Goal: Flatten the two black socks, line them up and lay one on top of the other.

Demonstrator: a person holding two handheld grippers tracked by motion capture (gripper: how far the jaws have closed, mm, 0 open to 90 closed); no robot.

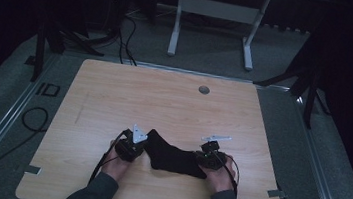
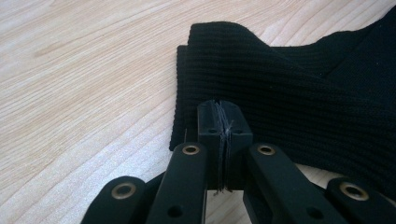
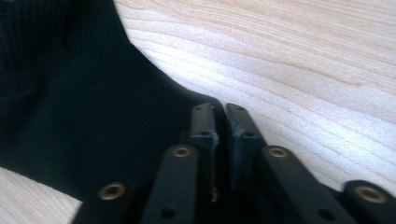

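A black ribbed sock lies across the near middle of the wooden table, stretched between my two grippers. My left gripper is at the sock's left, cuff end. In the left gripper view its jaws stand pressed together against the cuff's edge, with the sock rising in a fold behind them. My right gripper is at the sock's right end. In the right gripper view the gripper has a thin dark slit between its jaws, closed at the rim of the sock.
A small grey grommet sits in the tabletop at the back. Beyond the table stand a white desk frame and dark stand legs. Cables run on the floor at the left. Bare wood surrounds the sock.
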